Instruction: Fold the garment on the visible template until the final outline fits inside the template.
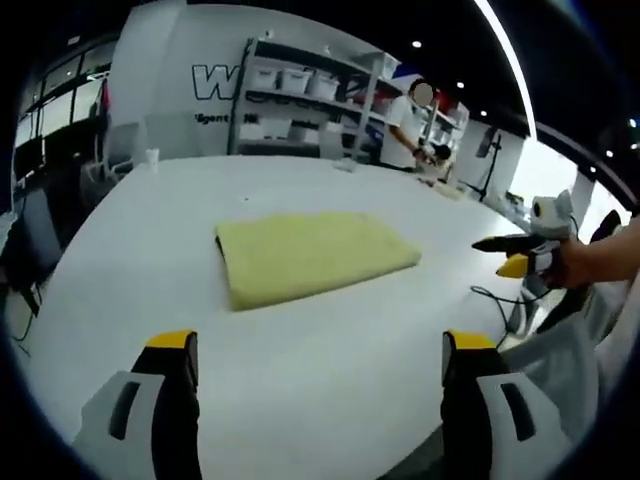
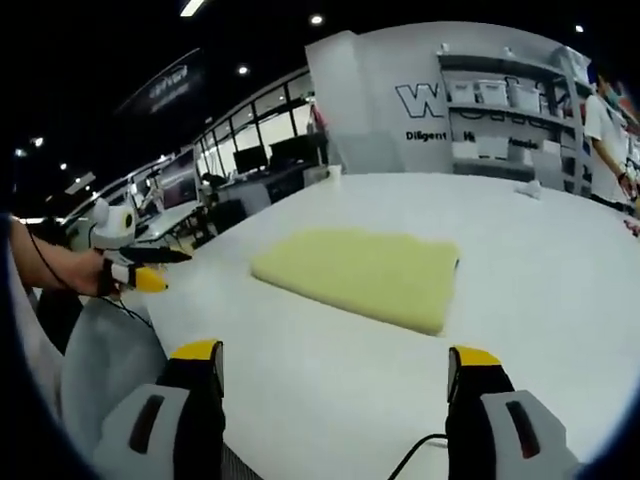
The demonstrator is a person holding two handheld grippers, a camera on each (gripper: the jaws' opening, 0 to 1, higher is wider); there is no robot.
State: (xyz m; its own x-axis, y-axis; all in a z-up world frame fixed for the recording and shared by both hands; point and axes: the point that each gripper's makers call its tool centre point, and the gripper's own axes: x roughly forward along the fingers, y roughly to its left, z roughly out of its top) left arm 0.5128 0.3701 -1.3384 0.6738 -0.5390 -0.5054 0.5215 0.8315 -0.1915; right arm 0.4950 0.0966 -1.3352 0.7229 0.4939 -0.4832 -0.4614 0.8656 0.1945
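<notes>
A pale yellow garment point(image 1: 312, 256) lies folded into a flat rectangle on the white table point(image 1: 200, 200); in the right gripper view the garment point(image 2: 365, 272) shows a thin dark line along its far right edge. My left gripper point(image 1: 320, 345) is open, its yellow-tipped jaws wide apart over bare table, short of the cloth. My right gripper point(image 2: 335, 355) is also open and holds nothing. Each gripper shows in the other's view, held in a hand off the table's edge: the right gripper point(image 1: 515, 250) and the left gripper point(image 2: 150, 268).
Shelves with white bins point(image 1: 300, 85) stand behind the table, and a person point(image 1: 410, 125) works at a far bench. Office chairs point(image 1: 35, 240) sit off the table's left side. A black cable point(image 2: 415, 455) hangs by my right jaw.
</notes>
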